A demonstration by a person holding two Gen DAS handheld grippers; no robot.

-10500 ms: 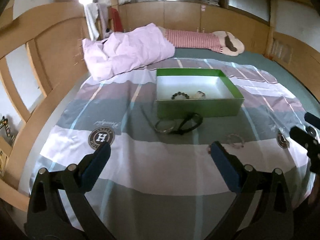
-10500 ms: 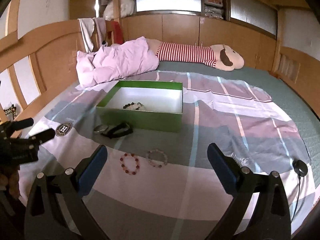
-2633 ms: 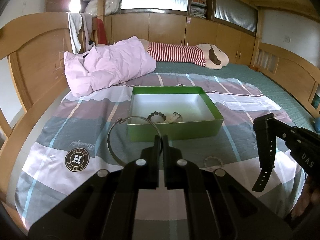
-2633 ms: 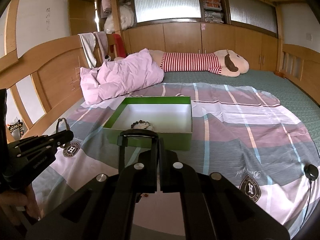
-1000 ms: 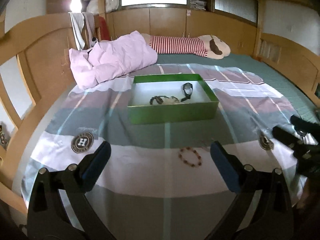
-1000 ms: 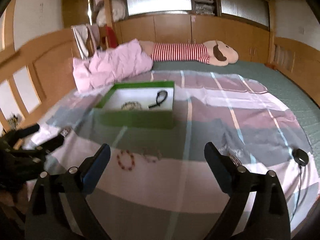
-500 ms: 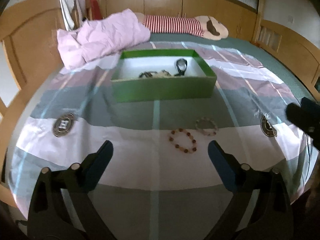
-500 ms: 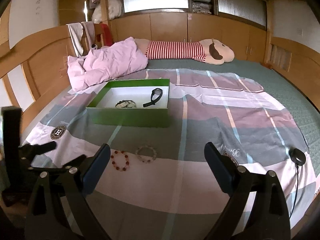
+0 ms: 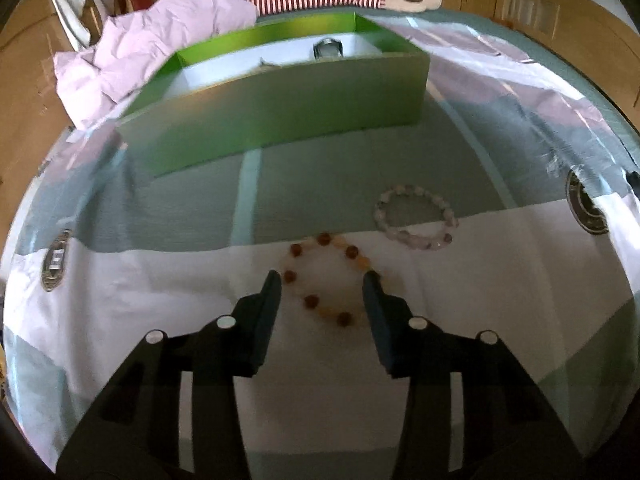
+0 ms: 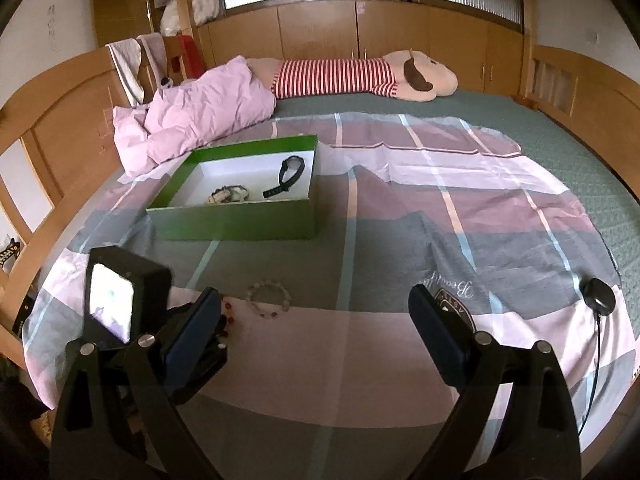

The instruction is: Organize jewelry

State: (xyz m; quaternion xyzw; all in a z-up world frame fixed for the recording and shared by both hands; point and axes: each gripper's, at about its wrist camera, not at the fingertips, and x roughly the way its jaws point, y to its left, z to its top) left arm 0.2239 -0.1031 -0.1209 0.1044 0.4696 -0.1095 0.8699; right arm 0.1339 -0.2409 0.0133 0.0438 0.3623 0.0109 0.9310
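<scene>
The left gripper (image 9: 322,280) is down low over the striped bedsheet (image 9: 500,280), its fingers (image 9: 269,300) partly spread and straddling the amber-and-brown bead bracelet (image 9: 326,280), which lies flat on the white band of the sheet. The pads sit just beside the ring of beads on either side; whether either one touches a bead is hard to tell through the blur, but nothing is clamped. Just beyond and to the right lies the pale pink bead bracelet (image 9: 416,216), across the line where the grey band meets the white one, near the first bracelet but apart from it.

Further up the bed stands the green box (image 10: 240,222), open-topped with a white floor. Inside it rests a black wristwatch (image 10: 289,176) toward the right side and a small heap of beaded pieces (image 10: 228,195) nearer the front wall.

The right gripper (image 10: 316,308) hangs above the sheet with its fingers wide apart and nothing between them. From its camera the left tool's body shows at the lower left, hiding most of the amber bracelet; the pale one (image 10: 268,299) is visible beside it.

A crumpled pink quilt (image 10: 200,120) and a long striped plush toy (image 10: 360,76) lie at the head of the bed, and a small black puck on a cable (image 10: 599,301) sits on the sheet at the right.
</scene>
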